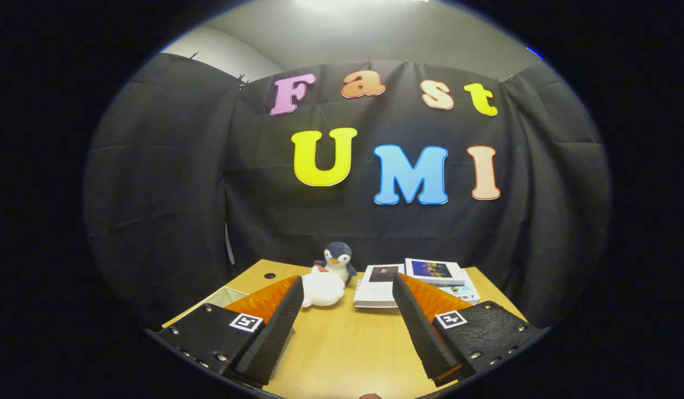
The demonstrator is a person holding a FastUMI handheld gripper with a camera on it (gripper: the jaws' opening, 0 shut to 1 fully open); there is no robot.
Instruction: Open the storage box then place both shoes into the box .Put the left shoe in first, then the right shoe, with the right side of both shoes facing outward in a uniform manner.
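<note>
My gripper (347, 285) is held above a light wooden table (342, 343), open, with a wide gap and nothing between its fingers (275, 327). Just past the left fingertip lies a white rounded object (322, 289), too small to tell what it is. A pale box-like corner (225, 296) peeks out beside the left finger at the table's left edge; most of it is hidden by the finger.
A plush penguin (337, 259) stands behind the white object near the table's back edge. Books (378, 285) and another stack (439, 274) lie beyond the right finger. A small hole (270, 275) sits in the table's back left corner. Black cloth walls surround the table.
</note>
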